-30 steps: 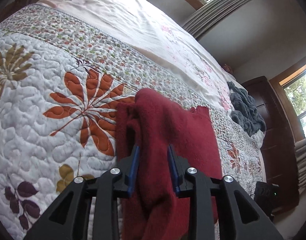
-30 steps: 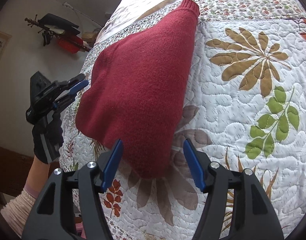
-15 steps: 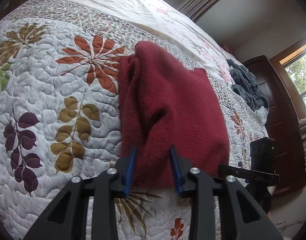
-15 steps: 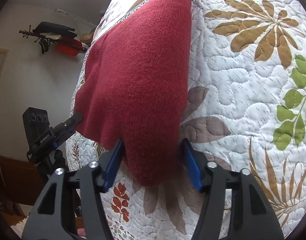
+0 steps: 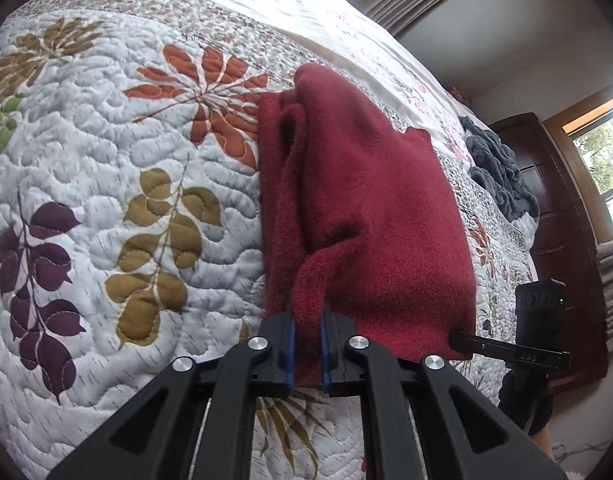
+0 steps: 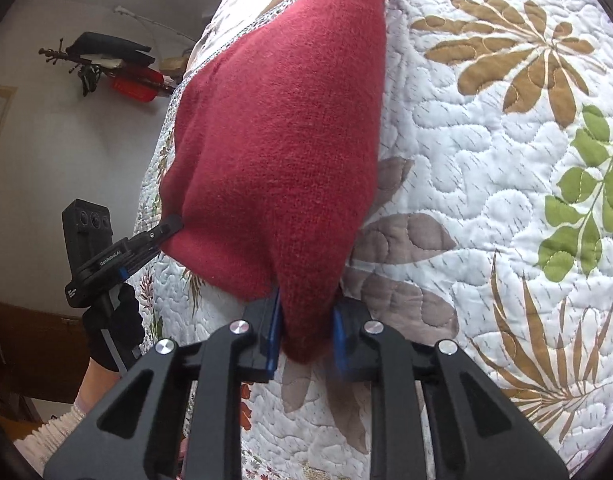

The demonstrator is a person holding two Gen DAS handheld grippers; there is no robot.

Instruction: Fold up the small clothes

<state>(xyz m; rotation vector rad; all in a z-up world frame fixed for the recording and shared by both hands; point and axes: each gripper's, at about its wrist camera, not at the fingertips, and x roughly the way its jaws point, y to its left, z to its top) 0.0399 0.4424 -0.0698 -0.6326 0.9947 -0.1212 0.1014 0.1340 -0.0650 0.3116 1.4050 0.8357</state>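
A dark red knitted sweater (image 5: pixel 366 200) lies lengthwise on the quilted bed cover (image 5: pixel 106 160), folded into a long strip with loose layers along its left side. My left gripper (image 5: pixel 305 344) is shut on a pinch of the sweater's near left corner. In the right wrist view the same red sweater (image 6: pixel 290 132) tapers toward me, and my right gripper (image 6: pixel 306 344) is shut on its near right corner. The other gripper (image 6: pixel 146 240) shows at the sweater's far corner, held by a gloved hand (image 6: pixel 114 328).
The quilt (image 6: pixel 506 160) with leaf patterns spreads to both sides. A grey blanket (image 5: pixel 498 172) lies further up the bed near a dark wooden cabinet (image 5: pixel 562 240). A wall rack with dark items (image 6: pixel 106 64) hangs beyond the bed's edge.
Both grippers moved in over the near hem and went from open to shut, each pinching a corner of the red sweater.
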